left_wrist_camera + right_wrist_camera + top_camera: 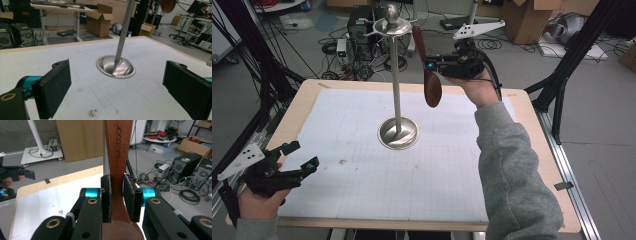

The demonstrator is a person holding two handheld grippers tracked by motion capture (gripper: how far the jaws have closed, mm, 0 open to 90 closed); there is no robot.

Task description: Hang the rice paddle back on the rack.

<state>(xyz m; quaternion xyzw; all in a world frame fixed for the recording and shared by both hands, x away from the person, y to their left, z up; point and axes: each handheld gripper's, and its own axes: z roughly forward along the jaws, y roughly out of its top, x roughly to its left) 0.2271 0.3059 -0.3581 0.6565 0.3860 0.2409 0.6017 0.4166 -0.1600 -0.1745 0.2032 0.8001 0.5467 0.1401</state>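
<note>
My right gripper (430, 64) pinches a wooden spoon (427, 75) at its neck, jaws pressed onto the narrow part of the handle just above the bowl; in the right gripper view the spoon (119, 152) rises straight up from between the pads, the bowl below them, the handle end cut off by the top edge. The spoon hangs bowl-down, raised above the table (302, 100), beside the top of the metal stand (396, 75), whose post (105, 147) shows just behind the handle from the jaws. I judge the step in hand to be hanging the spoon on one of the stand's upper arms; the next move calls for bringing the handle's end up to an arm and aligning it there. Whether the handle has a hole I cannot tell, and the arms are small and hard to make out. My left gripper (299, 155) rests low with its jaws spread and empty; the stand's base (116, 66) lies ahead, between them.
</note>
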